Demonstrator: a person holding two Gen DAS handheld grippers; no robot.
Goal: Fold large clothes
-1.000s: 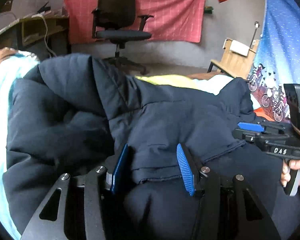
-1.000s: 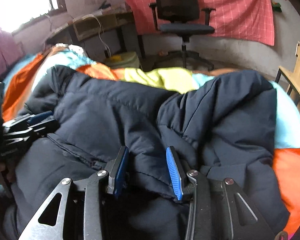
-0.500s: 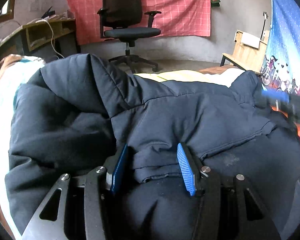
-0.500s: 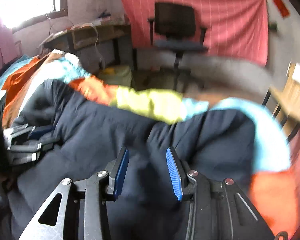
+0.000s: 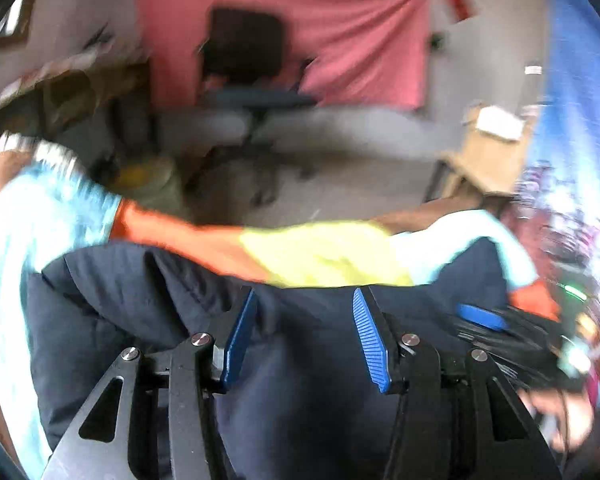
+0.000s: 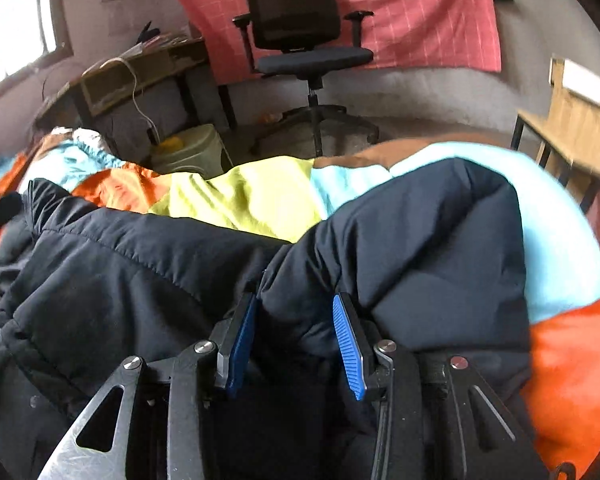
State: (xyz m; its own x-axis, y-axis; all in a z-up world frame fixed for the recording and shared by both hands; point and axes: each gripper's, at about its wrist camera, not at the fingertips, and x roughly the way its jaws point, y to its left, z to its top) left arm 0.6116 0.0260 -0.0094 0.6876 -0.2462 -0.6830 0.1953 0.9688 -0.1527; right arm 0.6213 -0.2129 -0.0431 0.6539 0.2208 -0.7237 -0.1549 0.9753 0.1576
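While your left gripper [image 5: 304, 336] is closing on the navy padded jacket [image 6: 148, 272] and your right gripper [image 6: 294, 334] pinches its hem, you're mid-fold; carry both edges upward evenly.

left claw [image 5: 302, 330] closing, right claw [image 6: 294, 330] clamped

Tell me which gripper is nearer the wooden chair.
Right. The right gripper sits on the wooden chair's side; the left gripper, jaws closing around the jacket, is farther off.
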